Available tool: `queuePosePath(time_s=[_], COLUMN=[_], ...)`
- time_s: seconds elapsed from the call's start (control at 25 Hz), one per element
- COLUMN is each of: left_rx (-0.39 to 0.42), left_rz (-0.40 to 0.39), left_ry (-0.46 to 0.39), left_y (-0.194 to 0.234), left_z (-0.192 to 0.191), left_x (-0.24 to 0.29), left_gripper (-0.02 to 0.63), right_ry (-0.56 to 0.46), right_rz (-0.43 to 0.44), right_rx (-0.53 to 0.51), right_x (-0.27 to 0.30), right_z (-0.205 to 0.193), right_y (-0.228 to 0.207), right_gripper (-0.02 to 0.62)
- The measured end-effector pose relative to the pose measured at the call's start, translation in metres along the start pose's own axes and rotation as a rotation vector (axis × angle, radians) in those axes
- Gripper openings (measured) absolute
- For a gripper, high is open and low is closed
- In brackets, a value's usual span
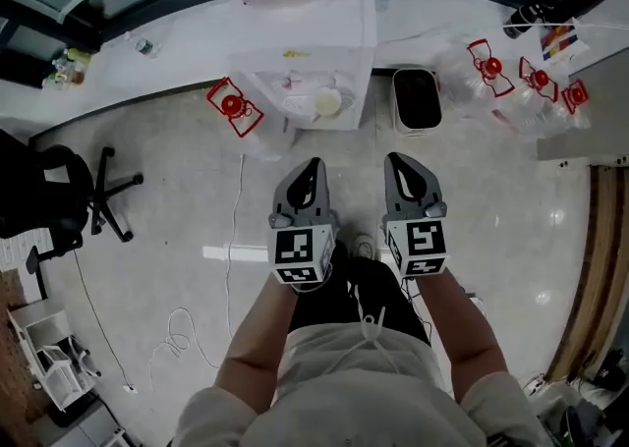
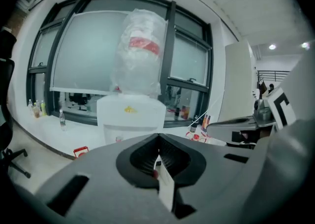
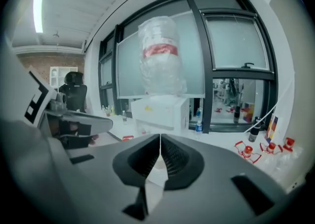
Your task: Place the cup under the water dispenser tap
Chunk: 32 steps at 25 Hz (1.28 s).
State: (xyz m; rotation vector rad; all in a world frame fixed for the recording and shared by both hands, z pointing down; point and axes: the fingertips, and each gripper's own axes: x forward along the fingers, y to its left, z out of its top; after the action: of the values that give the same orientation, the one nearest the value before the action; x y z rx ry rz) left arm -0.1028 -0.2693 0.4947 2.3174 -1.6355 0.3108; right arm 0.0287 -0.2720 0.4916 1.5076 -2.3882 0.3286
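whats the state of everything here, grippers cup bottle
left gripper: shut, empty
right gripper: shut, empty
cup: upright in the recess of the water dispenser, not held
water bottle: mounted on top of the dispenser, wrapped in clear plastic

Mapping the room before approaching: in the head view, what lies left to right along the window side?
Black office chair → red-capped jug → water dispenser → black bin → cluster of red-capped jugs.

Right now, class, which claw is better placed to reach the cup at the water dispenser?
Left, probably. In the head view the left claw points almost straight at the cup; the right claw sits further aside. Both are shut and empty.
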Motion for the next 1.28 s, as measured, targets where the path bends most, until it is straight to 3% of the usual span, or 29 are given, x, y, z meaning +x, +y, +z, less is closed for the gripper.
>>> queuePosePath(time_s=[0.28,0.64,0.88,1.28], left_rx=[0.01,0.088,0.108,0.1], left_rz=[-0.04,-0.101,-0.124,-0.126], left_ry=[-0.139,-0.314,-0.362,-0.372], left_y=[-0.028,-0.066,-0.08,-0.094], left_z=[0.112,0.211,0.241,0.251], left_x=[-0.054,-0.103,-0.119,-0.117], left_gripper=[0.018,0.02,0.02,0.02], right_ry=[-0.122,-0.249,-0.313,-0.313], right_rz=[0.017,0.065,0.08,0.08], right_rx=[-0.043,-0.075,-0.091,-0.07], right_x=[-0.063,-0.123,-0.136,-0.142], right_z=[0.102,0.183,0.215,0.219], right_y=[0.001,0.021,0.02,0.003], right_gripper=[0.028,0.028,0.028,0.028])
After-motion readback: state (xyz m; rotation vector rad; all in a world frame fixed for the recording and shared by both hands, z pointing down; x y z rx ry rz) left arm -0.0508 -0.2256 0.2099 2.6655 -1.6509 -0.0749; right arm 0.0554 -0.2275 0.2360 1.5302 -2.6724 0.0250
